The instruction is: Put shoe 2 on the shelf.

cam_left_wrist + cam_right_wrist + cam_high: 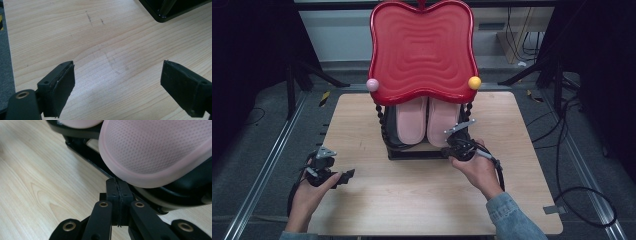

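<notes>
Wooden table (412,200): pale pink mesh slippers (427,120); right gripper (117,185) jaws closed empty, left gripper (117,85) wide open.

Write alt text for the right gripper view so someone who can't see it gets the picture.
The right hand-held gripper has its black jaws pressed shut with nothing between them, its tip just under the rounded end of a pink mesh slipper. The slipper rests on a black rack that stands on a light wooden table.
</notes>
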The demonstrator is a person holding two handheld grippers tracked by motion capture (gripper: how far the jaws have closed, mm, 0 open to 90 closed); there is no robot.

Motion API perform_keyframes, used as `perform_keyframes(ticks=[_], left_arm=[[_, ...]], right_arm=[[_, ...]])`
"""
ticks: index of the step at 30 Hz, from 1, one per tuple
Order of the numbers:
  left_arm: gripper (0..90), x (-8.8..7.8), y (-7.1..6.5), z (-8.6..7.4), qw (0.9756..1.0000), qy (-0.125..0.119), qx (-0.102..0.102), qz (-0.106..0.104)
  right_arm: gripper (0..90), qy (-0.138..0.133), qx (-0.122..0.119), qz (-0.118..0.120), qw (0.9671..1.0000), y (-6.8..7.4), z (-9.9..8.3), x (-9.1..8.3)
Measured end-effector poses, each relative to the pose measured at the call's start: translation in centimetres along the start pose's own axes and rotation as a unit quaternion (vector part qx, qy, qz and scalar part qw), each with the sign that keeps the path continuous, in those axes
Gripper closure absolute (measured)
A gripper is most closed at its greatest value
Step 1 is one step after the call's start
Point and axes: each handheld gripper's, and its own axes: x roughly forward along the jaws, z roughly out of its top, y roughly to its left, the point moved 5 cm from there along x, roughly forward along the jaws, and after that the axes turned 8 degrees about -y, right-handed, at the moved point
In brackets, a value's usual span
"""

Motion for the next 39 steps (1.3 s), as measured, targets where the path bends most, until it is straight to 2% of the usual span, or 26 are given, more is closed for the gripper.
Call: perform_keyframes(ticks=[8, 10, 14, 17, 21, 24, 28, 33, 34, 39], left_arm=[[11.8, 0.0, -0.1, 0.0, 1.0, -0.001, 0.001, -0.002], [11.8, 0.0, 0.0, 0.0, 1.0, 0.0, 0.001, -0.002], [11.5, 0.0, 0.0, 0.1, 1.0, -0.003, 0.001, 0.0], [11.0, 0.1, 0.1, -0.1, 1.0, 0.0, 0.0, 0.001], [8.8, 0.3, 0.1, -0.2, 1.0, 0.0, 0.003, -0.003], [7.4, 0.6, -0.1, -0.3, 1.0, -0.004, 0.004, -0.005], [6.7, 1.0, -0.2, -0.5, 1.0, -0.005, 0.006, -0.006], [6.6, 1.8, -0.4, -0.9, 0.9999, -0.004, 0.008, -0.008], [6.6, 1.9, -0.4, -1.0, 0.9999, -0.003, 0.008, -0.007], [6.6, 2.7, -0.3, -1.5, 0.9999, -0.002, 0.009, 0.005]], right_arm=[[90.0, -0.002, 0.002, -0.006, 1.0, -0.3, 0.4, 0.5], [90.0, -0.006, 0.005, -0.001, 1.0, -0.2, 0.3, 0.4], [86.5, -0.014, -0.007, 0.015, 0.9998, 0.5, -0.3, 0.0], [78.4, -0.023, -0.008, 0.023, 0.9994, 0.8, -1.1, -0.3], [60.4, -0.032, -0.02, 0.041, 0.9985, 1.4, -2.7, -0.9], [47.6, -0.035, -0.03, 0.04, 0.9981, 1.5, -4.2, -1.2], [31.2, -0.041, -0.032, 0.02, 0.9984, 0.5, -6.2, -1.5], [15.0, -0.056, -0.017, -0.003, 0.9983, -1.6, -7.8, -2.2], [12.4, -0.059, -0.008, -0.008, 0.9982, -2.3, -8.2, -2.4], [8.9, -0.071, 0.029, -0.038, 0.9964, -5.7, -9.2, -2.8]])
